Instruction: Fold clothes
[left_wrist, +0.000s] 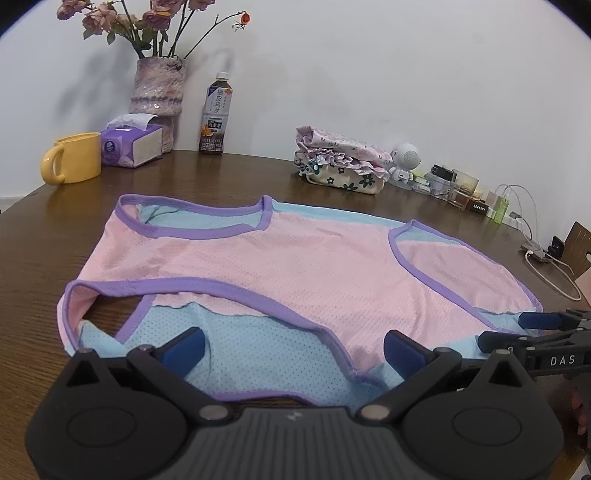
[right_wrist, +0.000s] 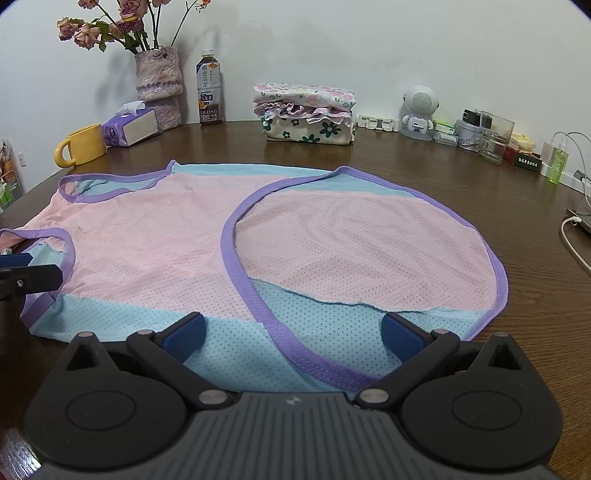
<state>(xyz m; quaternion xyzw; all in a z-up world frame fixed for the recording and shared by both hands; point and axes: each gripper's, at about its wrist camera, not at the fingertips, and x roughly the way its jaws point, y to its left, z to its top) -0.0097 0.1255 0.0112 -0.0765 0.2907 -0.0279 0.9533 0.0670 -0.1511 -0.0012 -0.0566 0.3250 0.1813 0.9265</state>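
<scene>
A pink and light-blue mesh tank top (left_wrist: 295, 266) with purple trim lies spread flat on the brown wooden table (left_wrist: 55, 229). My left gripper (left_wrist: 293, 347) is open just above the top's near edge, its blue pads either side of a blue panel and purple hem, holding nothing. My right gripper (right_wrist: 294, 332) is also open, low over the near blue edge of the tank top (right_wrist: 155, 251) where a purple armhole band curves past. Each gripper shows in the other view: the right gripper (left_wrist: 517, 329) at the right edge, the left gripper (right_wrist: 26, 268) at the far left.
At the back of the table stand a folded stack of floral clothes (right_wrist: 306, 114), a yellow mug (left_wrist: 74, 157), a tissue box (left_wrist: 131, 144), a vase of flowers (left_wrist: 157, 96) and a tea bottle (left_wrist: 216, 114). A small white robot figure (right_wrist: 419, 110), jars and a charging cable (right_wrist: 576, 247) crowd the right side.
</scene>
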